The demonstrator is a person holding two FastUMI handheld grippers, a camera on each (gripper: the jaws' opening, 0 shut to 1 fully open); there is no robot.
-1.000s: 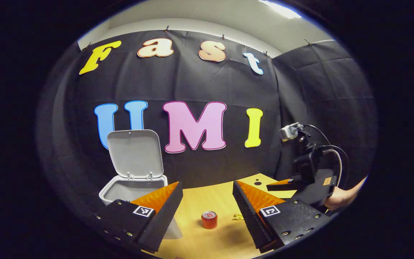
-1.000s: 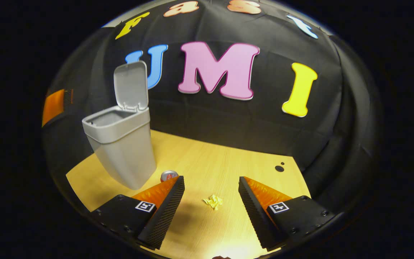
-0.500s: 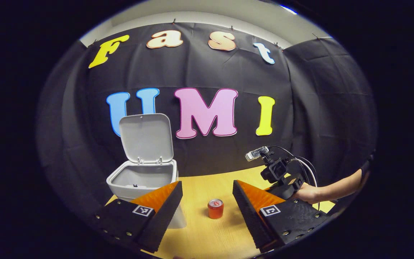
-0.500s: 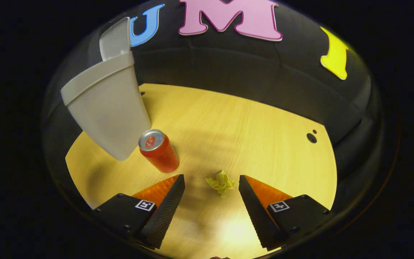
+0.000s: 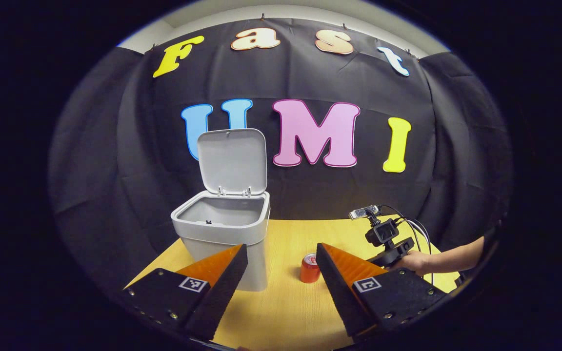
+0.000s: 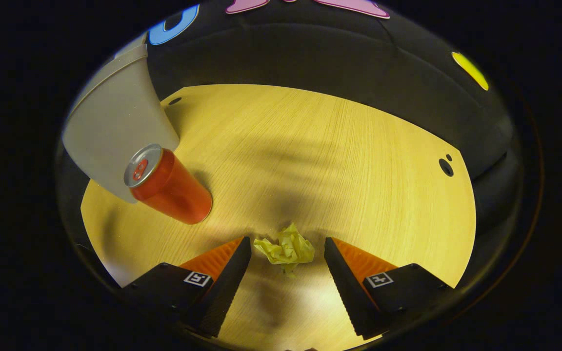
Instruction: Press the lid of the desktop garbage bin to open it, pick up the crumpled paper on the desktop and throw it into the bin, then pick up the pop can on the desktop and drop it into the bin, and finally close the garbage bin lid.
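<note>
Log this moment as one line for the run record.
bin: lid open | right tongs: open, straddling crumpled paper | pop can: upright on desk | left tongs: open, idle

**Surfaces as I see them**

My tabletop (image 6: 320, 146) looks like pale wood with fine straight grain and a soft sheen. The bin (image 5: 222, 229) reads as smooth matt plastic. The pop can (image 6: 171, 187) is glossy, its top bare metal. The crumpled paper (image 6: 286, 248) is creased and dull.
</note>
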